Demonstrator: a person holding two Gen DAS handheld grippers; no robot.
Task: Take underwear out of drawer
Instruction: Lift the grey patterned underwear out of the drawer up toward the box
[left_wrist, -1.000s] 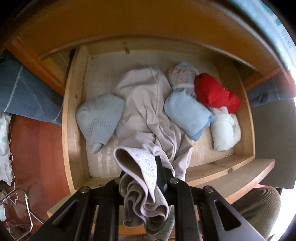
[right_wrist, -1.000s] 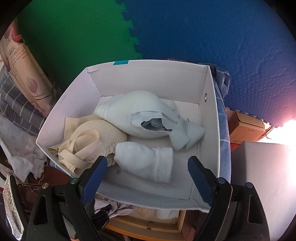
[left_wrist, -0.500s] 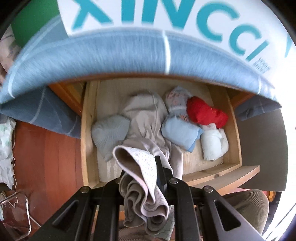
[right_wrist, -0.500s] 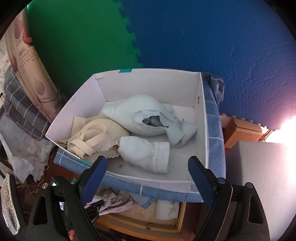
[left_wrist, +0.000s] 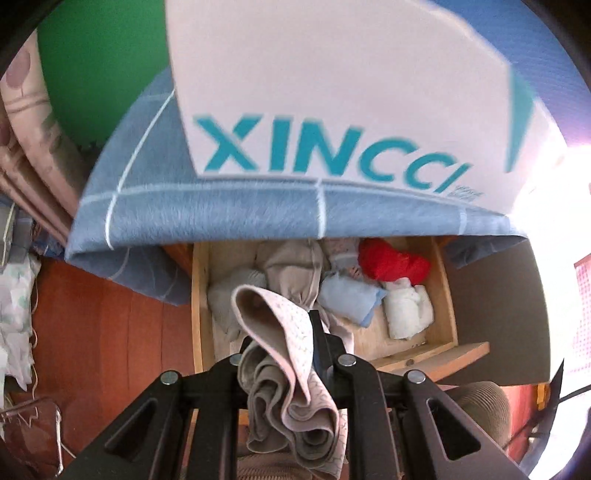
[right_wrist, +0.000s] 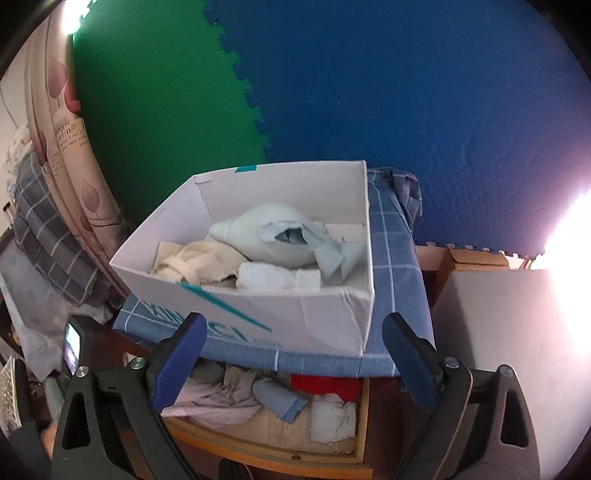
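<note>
Left wrist view: grey underwear, patterned on one face, is pinched between the nearly closed jaws of the left gripper; one fold stands up above the fingers, the rest hangs bunched below them. Compared with a second ago the garment is gripped in the same way, but the drawer beneath it is seen smaller and farther off, and the white box with teal lettering, on a blue checked cloth, now fills the top of the view where only the cabinet's wooden edge was seen. The piece is judged lifted clear of the drawer and brought level with the box's front wall; removal is judged done for this item, with deposit into the box the step in hand

Left in the drawer: a beige garment, a light blue roll, a red roll, a white roll, so more picks are judged to remain

Right wrist view: the right gripper is empty, its blue-padded jaws wide and opening further, with nothing between them. The box, close under the fingers a second ago, is now seen farther off, and the open drawer is exposed below the cloth. Three pale garments already lie in the box
</note>
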